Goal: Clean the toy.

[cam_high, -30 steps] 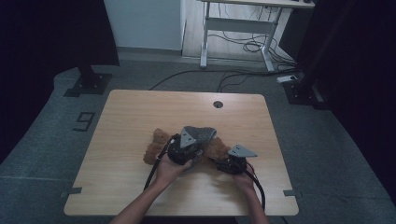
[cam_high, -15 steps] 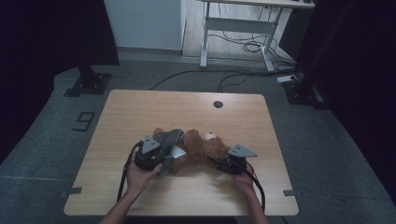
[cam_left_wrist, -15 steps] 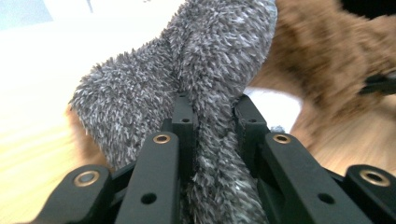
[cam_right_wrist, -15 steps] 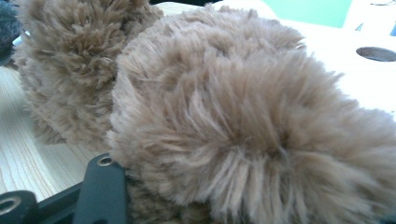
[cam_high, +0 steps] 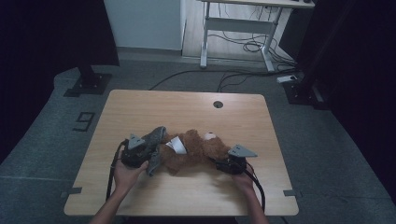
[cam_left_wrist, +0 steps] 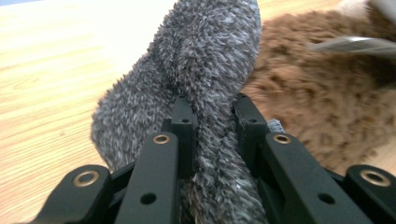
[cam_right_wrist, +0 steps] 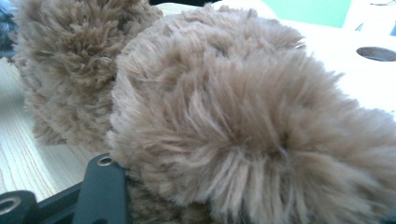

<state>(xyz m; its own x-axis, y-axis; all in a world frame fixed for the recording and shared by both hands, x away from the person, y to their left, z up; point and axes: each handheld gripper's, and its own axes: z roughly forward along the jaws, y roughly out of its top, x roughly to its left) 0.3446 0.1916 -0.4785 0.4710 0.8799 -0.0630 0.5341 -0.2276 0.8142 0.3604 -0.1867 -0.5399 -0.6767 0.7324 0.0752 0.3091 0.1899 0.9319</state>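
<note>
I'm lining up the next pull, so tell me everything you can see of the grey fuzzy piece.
The grey fuzzy piece looks like soft, shaggy fabric, long and rounded at its far end. It lies on the wooden table against the brown teddy bear. The left gripper is shut on it, both pads pressing into the pile.

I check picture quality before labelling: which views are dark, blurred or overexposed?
High view: dim, black surroundings, table lit. Left gripper view: grey fuzzy cloth sharp, brown teddy bear soft, tabletop washed out at top. Right gripper view: fur close, slightly blurred; background overexposed.
</note>
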